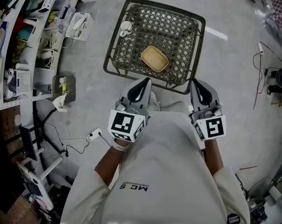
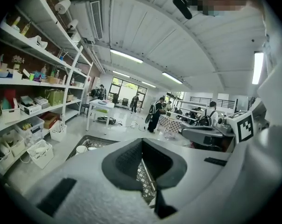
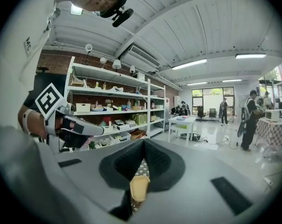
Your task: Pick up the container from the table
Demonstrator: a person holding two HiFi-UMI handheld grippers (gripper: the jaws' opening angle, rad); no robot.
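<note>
A shallow tan container (image 1: pixel 154 58) lies near the middle of a dark lattice table (image 1: pixel 114 45). Both grippers are held close to the person's chest, short of the table's near edge and touching nothing. The left gripper (image 1: pixel 142 84) is shut and points at the table's near side. The right gripper (image 1: pixel 197 86) is shut as well, by the near right corner. In the right gripper view the container (image 3: pixel 139 188) shows through the notch of the shut gripper (image 3: pixel 143 146). In the left gripper view only lattice (image 2: pixel 143 176) shows below the shut gripper (image 2: pixel 143 146).
A white cup (image 1: pixel 125 27) stands at the table's far left corner. Shelves with bins (image 1: pixel 19 55) line the left side. A power strip (image 1: pixel 94 135) and cables lie on the floor at left. People (image 2: pixel 156 115) stand far across the hall.
</note>
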